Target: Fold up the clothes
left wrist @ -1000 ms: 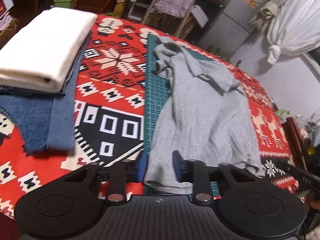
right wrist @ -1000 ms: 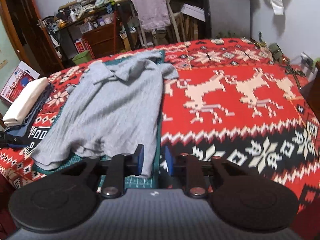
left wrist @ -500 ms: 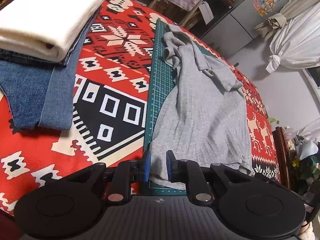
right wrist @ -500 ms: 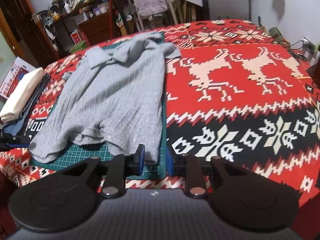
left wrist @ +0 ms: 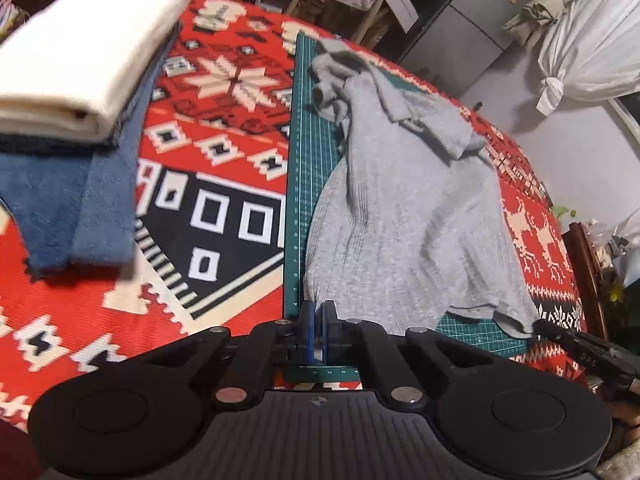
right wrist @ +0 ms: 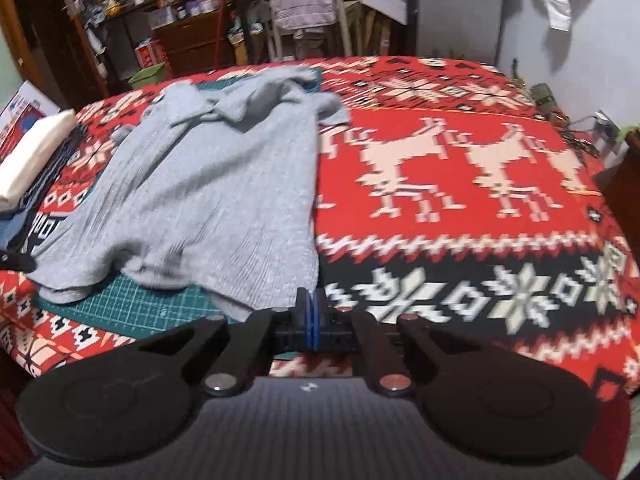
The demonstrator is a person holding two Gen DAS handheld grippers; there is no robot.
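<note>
Both claws clamp the grey shirt's (left wrist: 404, 216) hem corners: left gripper (left wrist: 319, 322) at six o'clock, right gripper (right wrist: 311, 318) likewise. Lift evenly toward twelve o'clock, keeping the hem taut.

My left gripper (left wrist: 319, 318) has its blue pads pressed together at the near hem corner of the grey polo shirt (left wrist: 404, 216), and the pinched cloth itself is hidden between them. My right gripper (right wrist: 311, 312) is likewise closed at the other hem corner, though motion blur smears that edge, so the bite is hard to make out. Ahead of both, the shirt covers most of the green cutting mat (left wrist: 298, 184). Far to my left, the folded cream cloth (left wrist: 80, 68) is blurred, cut by the frame edge, and hides the top of the folded jeans (left wrist: 68, 208) beneath it.
</note>
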